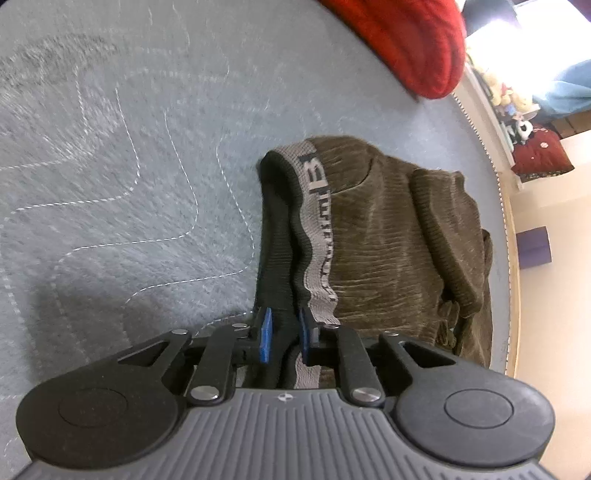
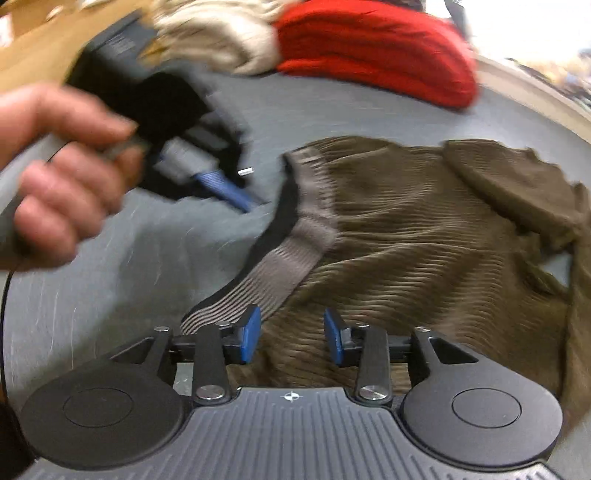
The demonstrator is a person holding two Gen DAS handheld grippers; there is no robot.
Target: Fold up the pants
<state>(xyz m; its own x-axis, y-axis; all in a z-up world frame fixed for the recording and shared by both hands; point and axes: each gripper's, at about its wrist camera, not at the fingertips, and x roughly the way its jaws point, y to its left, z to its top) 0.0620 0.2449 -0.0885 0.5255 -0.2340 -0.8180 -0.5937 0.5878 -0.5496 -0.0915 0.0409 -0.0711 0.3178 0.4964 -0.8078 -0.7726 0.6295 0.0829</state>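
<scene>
Brown ribbed pants (image 1: 388,236) with a grey lettered waistband (image 1: 319,229) lie bunched on a grey-blue quilted surface (image 1: 129,166). My left gripper (image 1: 284,338) is shut on the black inner edge of the waistband. In the right wrist view the pants (image 2: 424,240) spread ahead, waistband (image 2: 288,254) at the left. My right gripper (image 2: 291,339) is open, its blue pads over the brown fabric just below the waistband. The left gripper (image 2: 236,195), held in a hand (image 2: 62,173), shows blurred at the upper left beside the waistband.
A red folded garment (image 1: 413,40) lies at the far edge of the surface; it also shows in the right wrist view (image 2: 376,55) beside a beige knit item (image 2: 221,33). The surface's right edge (image 1: 508,221) drops to a room with shelves.
</scene>
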